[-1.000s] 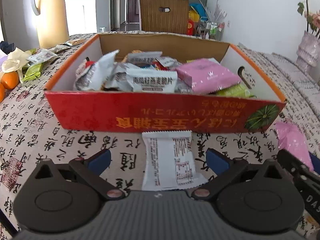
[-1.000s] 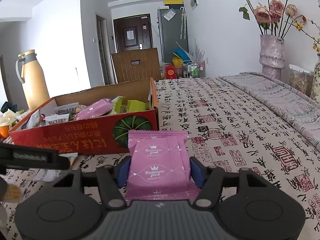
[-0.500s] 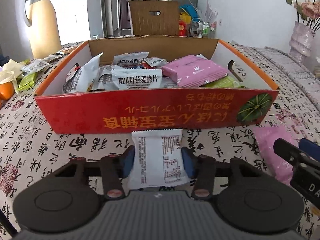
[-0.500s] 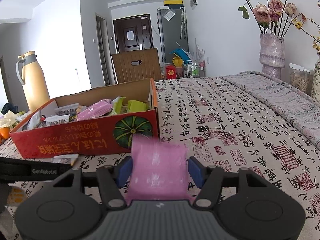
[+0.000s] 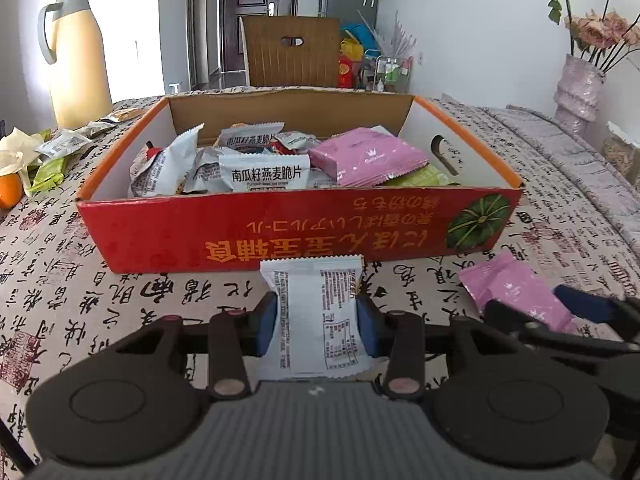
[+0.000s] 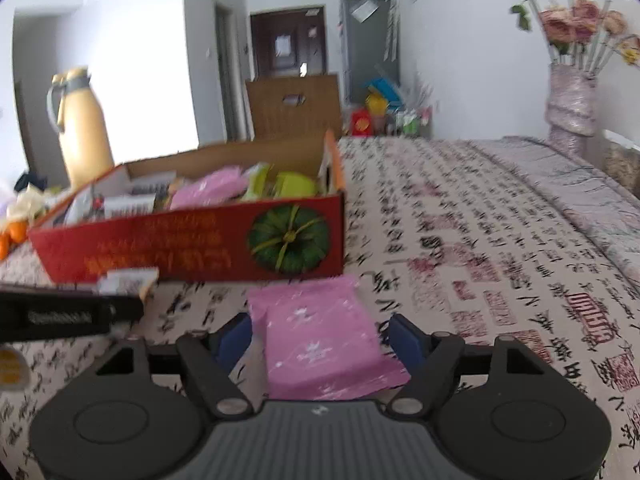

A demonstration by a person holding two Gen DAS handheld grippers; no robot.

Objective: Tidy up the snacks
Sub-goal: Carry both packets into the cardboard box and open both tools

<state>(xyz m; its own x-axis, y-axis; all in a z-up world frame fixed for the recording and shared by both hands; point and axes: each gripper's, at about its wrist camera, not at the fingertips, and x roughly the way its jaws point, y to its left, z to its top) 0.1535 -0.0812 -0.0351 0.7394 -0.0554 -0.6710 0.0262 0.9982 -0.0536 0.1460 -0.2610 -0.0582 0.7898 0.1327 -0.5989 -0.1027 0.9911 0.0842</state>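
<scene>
My left gripper (image 5: 317, 322) is shut on a white snack packet (image 5: 318, 320), held just in front of the red cardboard box (image 5: 280, 236). The box is full of snack packets, with a pink one (image 5: 366, 156) on top. My right gripper (image 6: 323, 336) is open, its blue pads standing clear of a pink snack packet (image 6: 320, 344) that lies on the tablecloth between them. That pink packet (image 5: 516, 292) and the right gripper's fingers (image 5: 580, 308) also show at the right in the left wrist view. The box shows in the right wrist view (image 6: 192, 248) too.
A yellow thermos jug (image 5: 78, 56) stands at the back left, with loose packets (image 5: 60, 144) and an orange (image 5: 9, 190) near it. A vase of roses (image 5: 578, 88) stands at the back right. A wooden chair back (image 5: 290, 52) is behind the box.
My left gripper closed on the white packet and lifted it slightly. My right gripper opened and the pink packet dropped onto the tablecloth.
</scene>
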